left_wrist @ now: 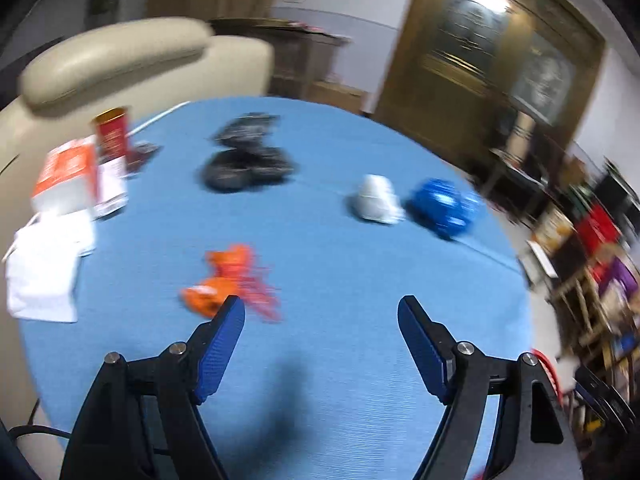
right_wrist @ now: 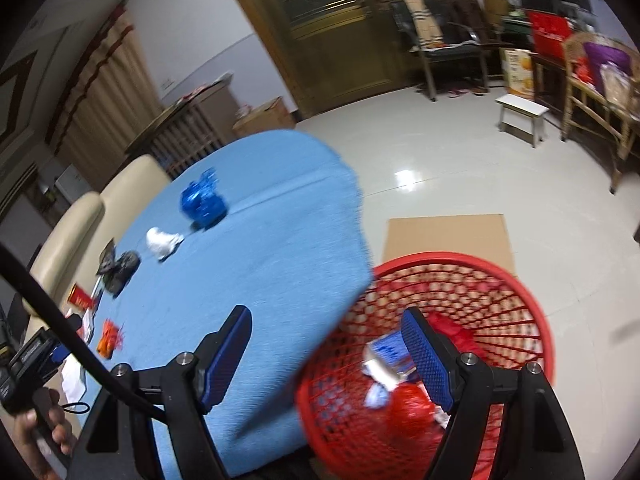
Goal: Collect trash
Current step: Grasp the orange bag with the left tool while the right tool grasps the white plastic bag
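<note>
Blue-clothed desk (left_wrist: 340, 280) beside a cream sofa (left_wrist: 120, 56); a red basket (right_wrist: 500, 280) stands on the floor at its edge, lower right of the right view, placed to receive trash. Left claw (left_wrist: 320, 312) and right claw (right_wrist: 326, 320) are both wide and empty. On the desk lie four wads: one orange (left_wrist: 224, 280), one black (left_wrist: 244, 160), one white (left_wrist: 378, 200), one blue (left_wrist: 444, 206). At left, one red-and-white carton (left_wrist: 68, 176) stands.
</note>
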Demonstrator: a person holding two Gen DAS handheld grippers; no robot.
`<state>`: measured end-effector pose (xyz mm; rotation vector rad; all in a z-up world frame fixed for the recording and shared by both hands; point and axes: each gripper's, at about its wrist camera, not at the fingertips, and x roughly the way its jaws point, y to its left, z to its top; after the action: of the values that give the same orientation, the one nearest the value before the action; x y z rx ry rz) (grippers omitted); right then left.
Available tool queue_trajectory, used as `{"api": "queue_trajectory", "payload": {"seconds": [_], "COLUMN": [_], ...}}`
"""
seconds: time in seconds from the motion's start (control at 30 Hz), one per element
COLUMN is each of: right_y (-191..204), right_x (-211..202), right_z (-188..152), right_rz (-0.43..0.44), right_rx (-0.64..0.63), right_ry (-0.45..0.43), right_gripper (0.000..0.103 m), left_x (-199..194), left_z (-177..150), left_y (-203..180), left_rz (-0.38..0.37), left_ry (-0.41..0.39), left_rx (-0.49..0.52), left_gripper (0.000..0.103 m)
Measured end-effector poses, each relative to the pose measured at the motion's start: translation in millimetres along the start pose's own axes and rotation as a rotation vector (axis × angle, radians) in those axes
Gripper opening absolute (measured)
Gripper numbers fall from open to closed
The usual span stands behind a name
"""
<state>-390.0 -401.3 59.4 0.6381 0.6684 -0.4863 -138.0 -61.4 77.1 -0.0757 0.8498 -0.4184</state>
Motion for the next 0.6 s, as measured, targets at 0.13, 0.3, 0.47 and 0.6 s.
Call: {"api": "queue_trajectory", "payload": {"seconds": [0.13,0.3,0.47,0.6], "right_y": [32,70,99,109], "right_x": [13,29,36,37], "right_z": [-5,-13,-21,-22], "right_rz": [0.03,0.068,0.097,0.089], "right_rx": [-0.062,-0.147,-0.208,-0.228], "right_ry": [0.038,0.085,0.113,0.118], "right_gripper": [0.08,0.08,0.08,0.08], "left_x": [12,36,63,79], "left_z": [1,6,16,20], "left_y": [39,49,50,47], "left_rz": [0.052,0.053,0.068,0.066], "left_ry": [0.022,0.052,0.074,0.075], "left_rx": [-0.066,-0.068,-0.04,0.003], "left_gripper": [0.08,0.08,0.08,0.073]}}
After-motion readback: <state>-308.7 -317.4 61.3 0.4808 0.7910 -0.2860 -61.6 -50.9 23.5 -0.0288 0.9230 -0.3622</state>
